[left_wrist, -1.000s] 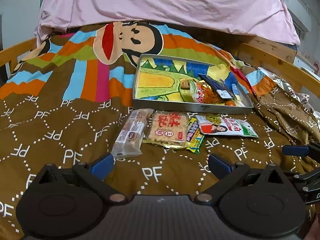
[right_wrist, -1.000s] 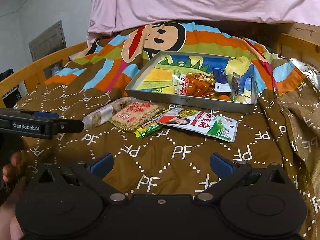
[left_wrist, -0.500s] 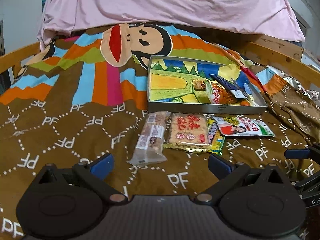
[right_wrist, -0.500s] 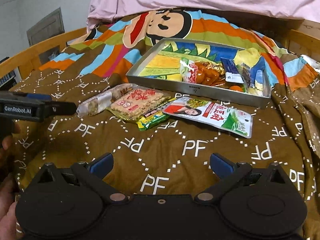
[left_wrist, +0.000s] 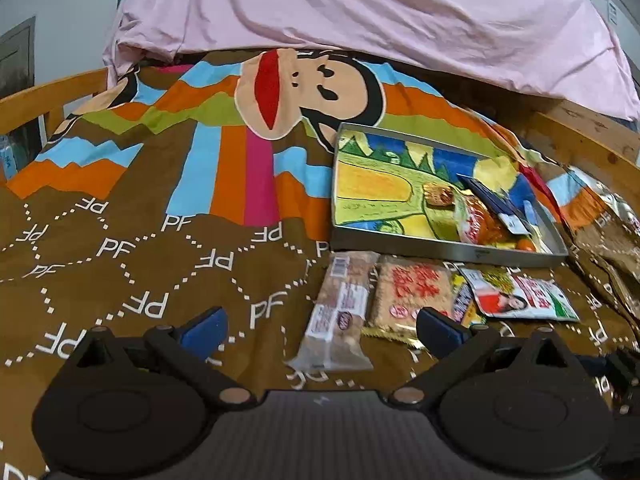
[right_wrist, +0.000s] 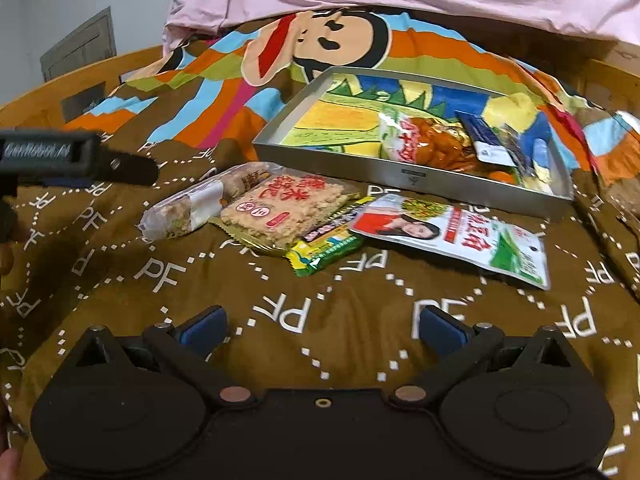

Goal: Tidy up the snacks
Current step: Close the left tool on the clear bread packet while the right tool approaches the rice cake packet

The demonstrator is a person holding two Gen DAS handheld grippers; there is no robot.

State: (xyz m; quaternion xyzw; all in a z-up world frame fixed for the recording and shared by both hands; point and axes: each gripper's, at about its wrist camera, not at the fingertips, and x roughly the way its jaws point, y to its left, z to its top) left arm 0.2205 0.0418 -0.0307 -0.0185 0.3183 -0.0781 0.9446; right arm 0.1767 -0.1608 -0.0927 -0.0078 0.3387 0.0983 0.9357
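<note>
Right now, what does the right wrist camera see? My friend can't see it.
Four snack packets lie on a brown patterned blanket before a metal tray holding more snacks. The open right gripper hovers nearby, empty.

White "PF" letters repeat across the brown bedspread [right_wrist: 168,276]

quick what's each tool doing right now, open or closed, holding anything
Left tool: open, holding nothing, low over the clear-wrapped snack bar.
Right tool: open, holding nothing, over bare blanket.
</note>
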